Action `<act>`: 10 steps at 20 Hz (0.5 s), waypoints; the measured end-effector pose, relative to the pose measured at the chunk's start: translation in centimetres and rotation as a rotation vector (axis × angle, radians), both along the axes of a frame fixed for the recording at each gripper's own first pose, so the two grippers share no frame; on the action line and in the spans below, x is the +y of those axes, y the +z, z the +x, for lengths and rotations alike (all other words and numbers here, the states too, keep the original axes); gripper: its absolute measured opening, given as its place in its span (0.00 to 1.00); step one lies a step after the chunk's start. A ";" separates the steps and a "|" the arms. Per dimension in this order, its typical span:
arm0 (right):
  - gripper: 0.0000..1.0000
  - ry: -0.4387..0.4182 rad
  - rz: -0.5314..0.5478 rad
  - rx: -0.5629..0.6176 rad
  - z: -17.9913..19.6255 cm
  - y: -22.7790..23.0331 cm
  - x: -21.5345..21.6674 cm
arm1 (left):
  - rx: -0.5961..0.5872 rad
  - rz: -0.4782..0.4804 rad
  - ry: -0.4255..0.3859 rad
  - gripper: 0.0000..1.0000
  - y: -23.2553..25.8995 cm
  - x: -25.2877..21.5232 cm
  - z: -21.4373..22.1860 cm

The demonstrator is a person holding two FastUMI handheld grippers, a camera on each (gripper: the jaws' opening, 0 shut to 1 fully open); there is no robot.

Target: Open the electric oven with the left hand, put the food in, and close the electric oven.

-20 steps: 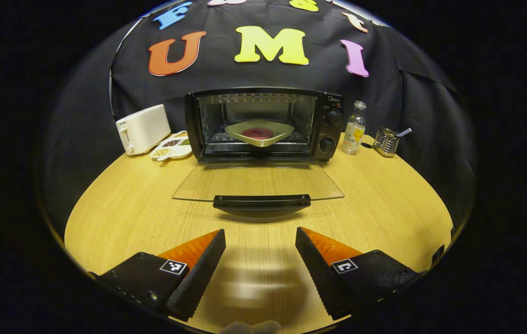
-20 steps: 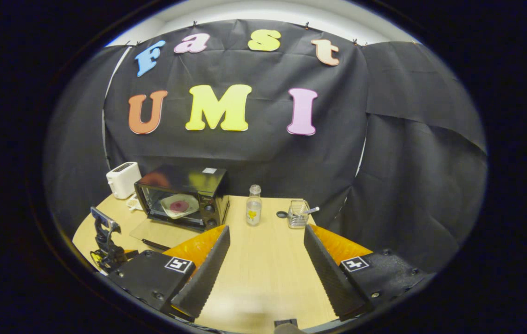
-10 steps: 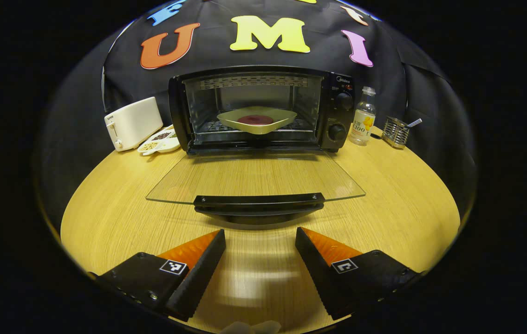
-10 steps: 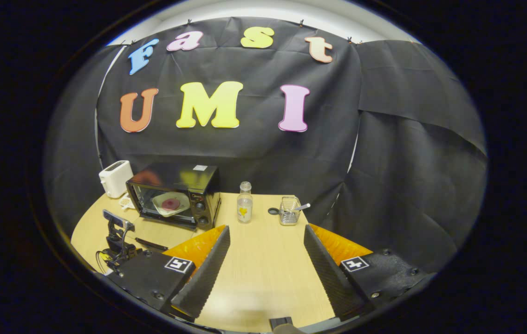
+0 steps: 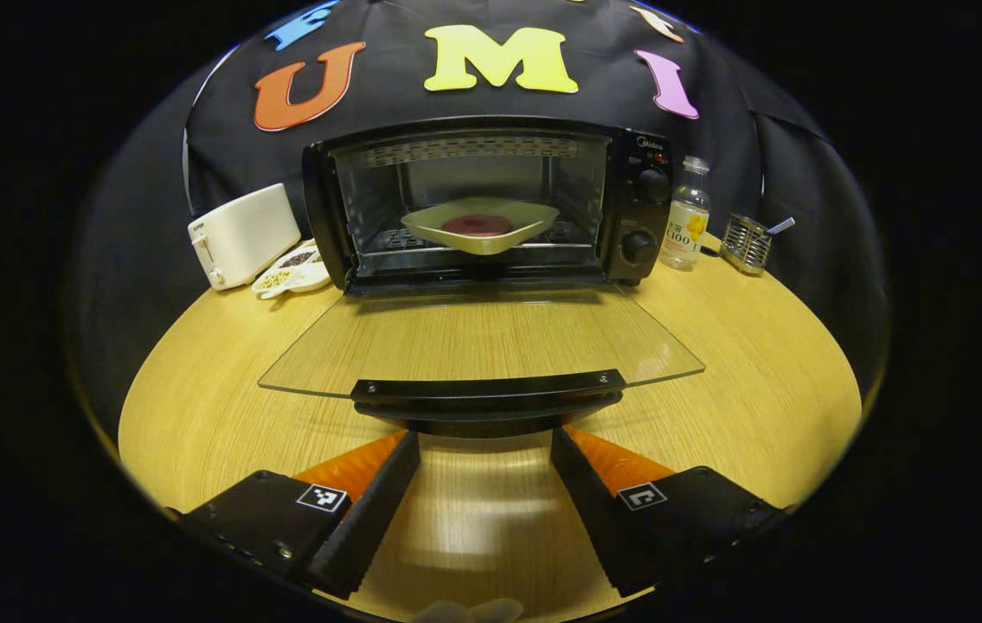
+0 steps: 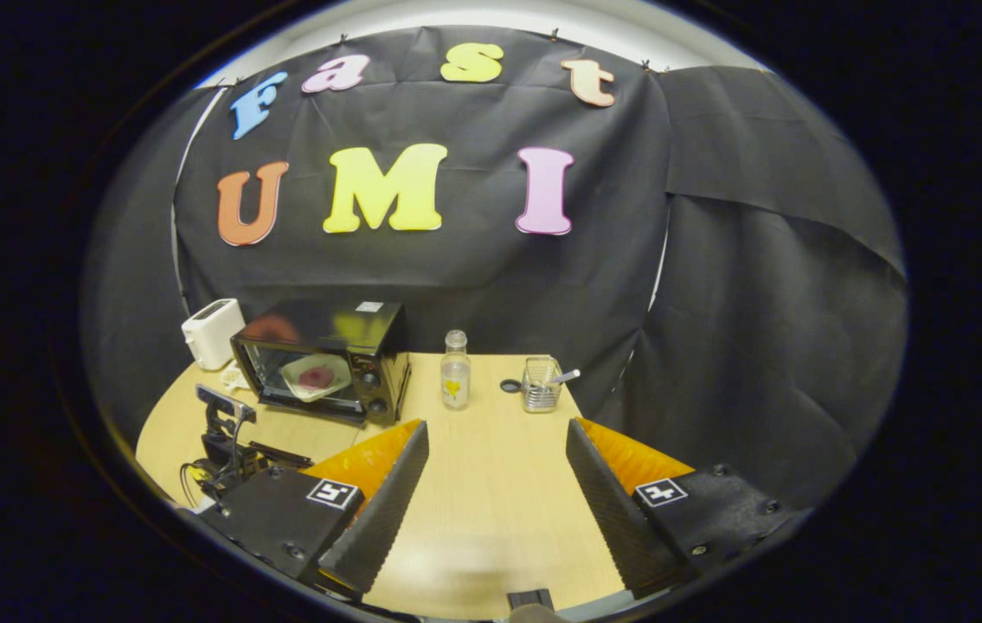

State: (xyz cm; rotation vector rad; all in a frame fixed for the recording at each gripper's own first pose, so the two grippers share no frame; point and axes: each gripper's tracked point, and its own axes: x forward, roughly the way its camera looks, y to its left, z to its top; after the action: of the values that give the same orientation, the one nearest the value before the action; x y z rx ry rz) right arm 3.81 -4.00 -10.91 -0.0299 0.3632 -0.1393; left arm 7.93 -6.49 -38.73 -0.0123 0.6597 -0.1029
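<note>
Left hand-held gripper (image 5: 484, 443), spread wide and empty, just below door handle (image 5: 487, 388) of open electric oven (image 5: 482, 203); plate of food (image 5: 480, 228) inside on rack. Right hand-held gripper (image 6: 497, 441) likewise parted, empty, above tabletop (image 6: 491, 484).

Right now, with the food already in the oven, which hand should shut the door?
Left. The left gripper is open right under the door handle, while the right gripper hangs back by the table's near edge.

Oven (image 5: 473, 208) brand "Midea" by knobs; other labels unreadable
</note>
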 end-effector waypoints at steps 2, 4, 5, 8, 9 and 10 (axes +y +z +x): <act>1.00 -0.002 0.015 -0.001 0.2 -0.2 -0.1 | -0.009 -0.001 -0.001 0.98 1.0 0.0 0.2; 0.96 -0.006 0.031 -0.001 0.2 -0.4 -0.2 | -0.027 0.002 -0.005 0.98 2.3 0.0 0.6; 0.96 -0.008 0.038 -0.004 0.2 -0.5 -0.3 | -0.039 0.005 -0.006 0.98 3.0 0.1 1.0; 1.00 -0.022 0.065 -0.015 0.1 -0.6 -0.6 | -0.068 0.016 -0.004 0.97 5.0 0.7 2.5; 1.00 -0.027 0.076 -0.018 0.1 -0.8 -0.8 | -0.077 0.010 -0.003 0.97 5.9 0.7 3.0; 0.96 -0.033 0.086 -0.019 0.0 -0.9 -0.8 | -0.087 0.007 -0.003 0.97 6.7 0.8 3.6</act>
State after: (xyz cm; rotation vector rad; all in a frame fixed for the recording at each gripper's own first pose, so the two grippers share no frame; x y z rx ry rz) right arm 3.84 -4.80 -11.82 0.0621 0.3501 -0.1567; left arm 11.53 -5.70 -32.04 0.0003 0.5729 -0.1037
